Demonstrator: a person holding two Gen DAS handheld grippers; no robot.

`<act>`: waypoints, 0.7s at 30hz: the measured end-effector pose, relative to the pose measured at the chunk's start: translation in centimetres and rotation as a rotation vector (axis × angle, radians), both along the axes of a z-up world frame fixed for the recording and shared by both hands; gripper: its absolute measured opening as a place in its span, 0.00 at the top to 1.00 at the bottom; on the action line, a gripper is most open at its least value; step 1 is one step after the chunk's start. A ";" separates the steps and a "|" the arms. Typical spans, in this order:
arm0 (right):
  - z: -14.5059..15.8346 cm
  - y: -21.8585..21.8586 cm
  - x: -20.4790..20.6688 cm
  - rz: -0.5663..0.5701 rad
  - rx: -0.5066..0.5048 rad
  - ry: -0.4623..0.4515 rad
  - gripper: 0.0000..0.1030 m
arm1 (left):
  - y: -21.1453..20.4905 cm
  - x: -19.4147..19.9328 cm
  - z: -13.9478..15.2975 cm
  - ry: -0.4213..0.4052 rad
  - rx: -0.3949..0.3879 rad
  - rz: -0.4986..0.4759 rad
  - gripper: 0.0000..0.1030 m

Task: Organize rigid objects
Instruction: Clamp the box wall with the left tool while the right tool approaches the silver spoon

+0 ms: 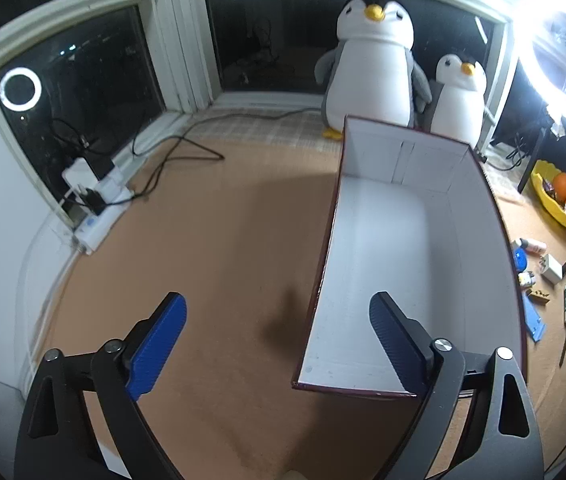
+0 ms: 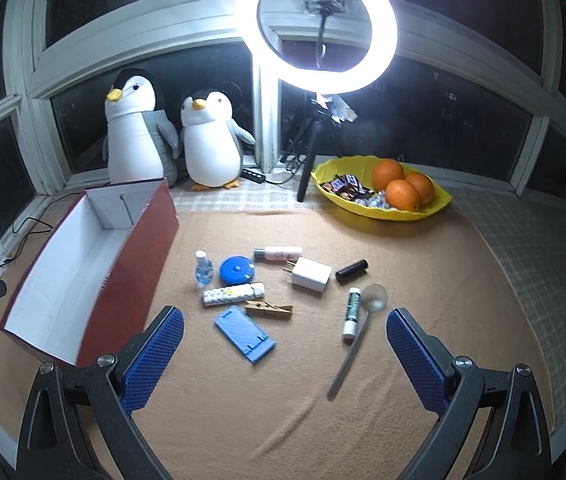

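A dark red box (image 2: 139, 264) with a white, empty inside stands at the left; it also shows in the left wrist view (image 1: 411, 248). Right of it on the tan mat lie small items: a blue phone stand (image 2: 245, 334), a wooden clothespin (image 2: 269, 309), a patterned tube (image 2: 233, 293), a blue round case (image 2: 237, 270), a small clear bottle (image 2: 203, 268), a pink bottle (image 2: 279, 253), a white charger (image 2: 311, 274), a black tube (image 2: 352, 271), a lip balm (image 2: 352, 312) and a spoon (image 2: 357, 336). My right gripper (image 2: 283, 344) is open above them. My left gripper (image 1: 279, 332) is open over the box's left wall.
A yellow bowl (image 2: 435, 204) with oranges and sweets sits at the back right. A ring light on a tripod (image 2: 317, 20) stands behind the mat. Two plush penguins (image 2: 211, 140) sit behind the box. A power strip with cables (image 1: 95, 200) lies by the window at the left.
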State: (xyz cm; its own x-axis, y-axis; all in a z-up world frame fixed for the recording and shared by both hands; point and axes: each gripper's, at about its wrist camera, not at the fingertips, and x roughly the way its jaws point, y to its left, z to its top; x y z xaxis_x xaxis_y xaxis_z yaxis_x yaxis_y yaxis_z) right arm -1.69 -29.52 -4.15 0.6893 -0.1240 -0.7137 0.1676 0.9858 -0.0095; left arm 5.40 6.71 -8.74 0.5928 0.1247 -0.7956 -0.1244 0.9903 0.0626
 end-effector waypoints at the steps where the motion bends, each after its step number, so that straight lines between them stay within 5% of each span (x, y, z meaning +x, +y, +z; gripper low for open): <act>1: -0.2 -0.4 0.0 -0.007 0.007 0.006 0.03 | 0.0 0.2 -0.4 0.008 0.004 0.000 0.11; 6: -1.4 -3.0 -0.1 -0.084 0.039 0.053 0.03 | -0.2 1.1 -2.0 0.046 0.002 -0.009 0.13; 21: -6.3 -8.9 1.8 -0.227 0.111 0.184 0.07 | -0.7 2.8 -4.7 0.112 -0.004 -0.063 0.69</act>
State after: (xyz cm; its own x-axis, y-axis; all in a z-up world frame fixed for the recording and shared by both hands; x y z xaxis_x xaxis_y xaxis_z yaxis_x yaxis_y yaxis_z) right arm 0.14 -38.43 -10.47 0.5106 -0.1743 -0.8420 0.3891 0.9201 0.0455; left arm 8.25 5.99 -13.46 0.5069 0.0869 -0.8576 -0.0542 0.9962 0.0689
